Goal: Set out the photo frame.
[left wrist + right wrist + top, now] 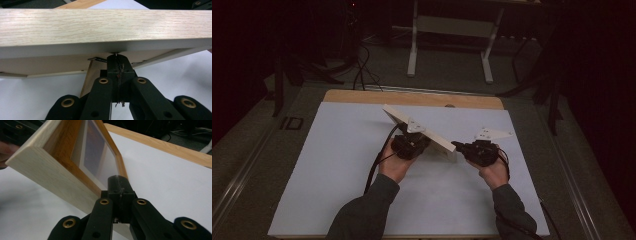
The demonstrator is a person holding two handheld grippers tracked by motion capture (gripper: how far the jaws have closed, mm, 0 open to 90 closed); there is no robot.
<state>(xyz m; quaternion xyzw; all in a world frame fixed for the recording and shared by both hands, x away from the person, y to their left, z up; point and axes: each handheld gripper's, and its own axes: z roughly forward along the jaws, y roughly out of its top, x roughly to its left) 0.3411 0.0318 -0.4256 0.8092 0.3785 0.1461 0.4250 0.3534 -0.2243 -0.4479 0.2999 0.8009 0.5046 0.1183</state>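
Counter (337, 165), white-topped, wood-edged, in a dim room. Item: wooden picture frame (422, 131), tilted, standing on its lower edge. Left gripper (116, 56): fingers pressed together just under the frame's back rim. Right gripper (118, 181): fingers pressed together against the glazed front's lower corner. Risk: nothing pinched, so a nudge likely topples the frame.
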